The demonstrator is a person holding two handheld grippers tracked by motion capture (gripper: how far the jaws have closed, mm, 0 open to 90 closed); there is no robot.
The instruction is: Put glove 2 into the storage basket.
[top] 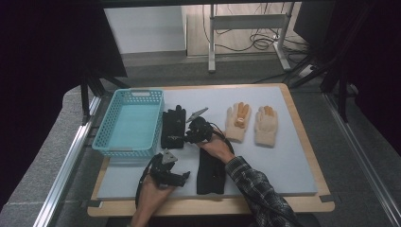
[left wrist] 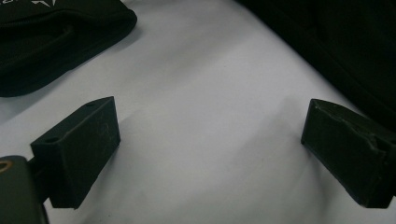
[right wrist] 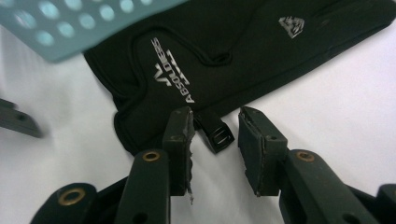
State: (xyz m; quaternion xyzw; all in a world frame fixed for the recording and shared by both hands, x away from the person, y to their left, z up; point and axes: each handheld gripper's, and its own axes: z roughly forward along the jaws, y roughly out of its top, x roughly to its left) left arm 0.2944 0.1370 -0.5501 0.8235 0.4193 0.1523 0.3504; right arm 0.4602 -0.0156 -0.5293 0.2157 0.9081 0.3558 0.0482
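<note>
A black glove (top: 172, 125) lies flat beside the teal basket (top: 130, 120); the right gripper view shows its white lettering and a short black cuff tab (right wrist: 215, 134). My right gripper (top: 183, 138) sits low at that cuff. Its jaws (right wrist: 215, 122) stand narrowly apart on either side of the tab, and the pads do not press on it. A second black glove (top: 210, 172) lies near the front edge. My left gripper (top: 185, 177) rests just left of it with its jaws (left wrist: 210, 126) wide open over bare white mat. A black glove edge (left wrist: 56, 37) shows beyond it.
Two cream gloves with orange palms (top: 238, 122) (top: 266, 125) lie side by side at the right of the white mat (top: 293, 156). The basket's perforated wall (right wrist: 70, 23) is close to the right gripper. The mat sits on a wooden tabletop with metal rails at both sides.
</note>
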